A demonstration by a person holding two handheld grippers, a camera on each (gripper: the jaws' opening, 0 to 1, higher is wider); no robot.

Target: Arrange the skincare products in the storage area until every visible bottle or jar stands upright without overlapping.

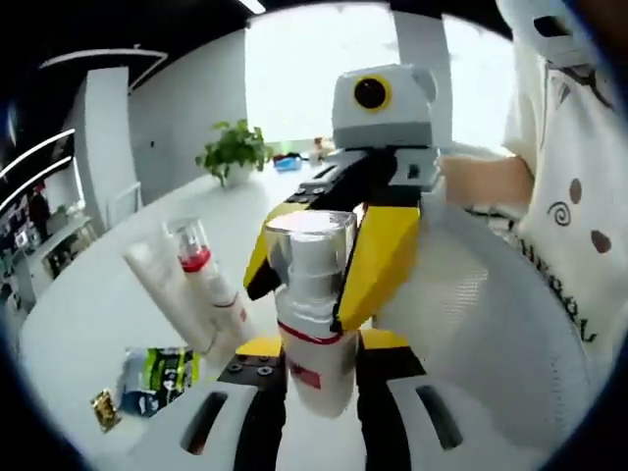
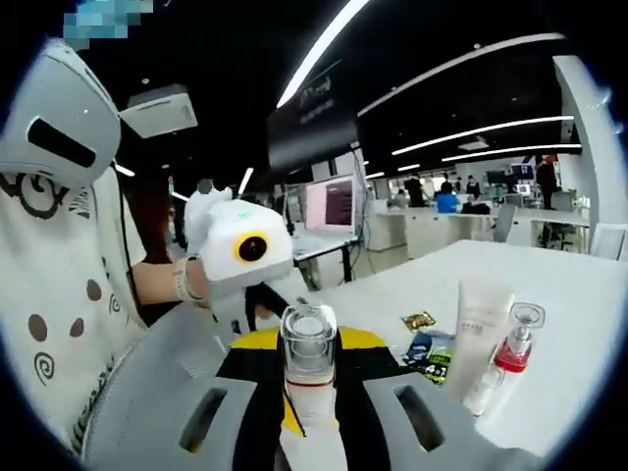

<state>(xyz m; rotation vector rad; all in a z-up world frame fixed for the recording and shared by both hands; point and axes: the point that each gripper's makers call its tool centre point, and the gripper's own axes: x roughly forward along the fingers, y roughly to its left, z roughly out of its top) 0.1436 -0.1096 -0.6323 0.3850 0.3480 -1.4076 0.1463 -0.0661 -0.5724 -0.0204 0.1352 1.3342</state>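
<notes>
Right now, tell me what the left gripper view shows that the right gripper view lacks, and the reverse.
Left gripper view alone: a green potted plant on the far end of the white table, before a bright window.

Right gripper view alone: a pink-lit computer monitor, ceiling light strips and distant office desks.

Both: the clear-capped white pump bottle with a red band held between the two grippers' jaws, the white squeeze tube, the small red-collared clear bottle, the green-and-black sachet and a person's patterned white sleeve.
</notes>
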